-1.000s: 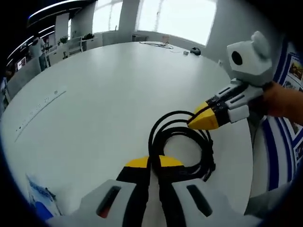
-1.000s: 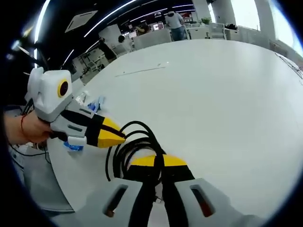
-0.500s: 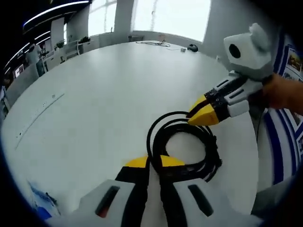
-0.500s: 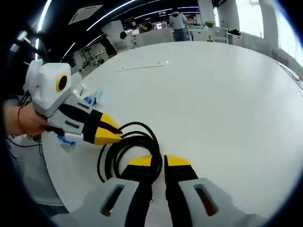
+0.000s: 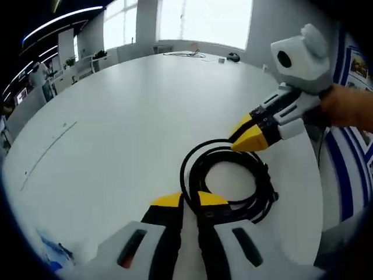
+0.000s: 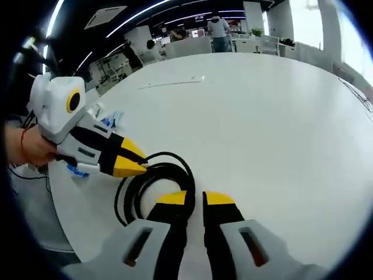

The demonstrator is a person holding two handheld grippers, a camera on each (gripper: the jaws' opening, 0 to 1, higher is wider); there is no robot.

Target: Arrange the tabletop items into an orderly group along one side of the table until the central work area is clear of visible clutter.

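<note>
Left gripper view: coiled black cable (image 5: 230,184) is lying flat on the white tabletop (image 5: 116,116), near its edge, right ahead of the left tool (image 5: 183,201); left tips are sitting nearly together at the near rim of the coil, a thin gap showing, can't tell if a strand is pinched; right tool (image 5: 247,139) is coming in from the right with tips together, touching the far rim. Right gripper view: right tool (image 6: 195,198) jaws are slightly apart, cable (image 6: 145,186) is sitting just left of them, not between them; left tool (image 6: 129,163) is resting closed on the coil's left side. Coil is lying between the two tools, loop slightly longer along the table edge; left tool looks nearer for a grip. Small blue-and-white packet (image 6: 111,122) is lying beyond it at the edge.
</note>
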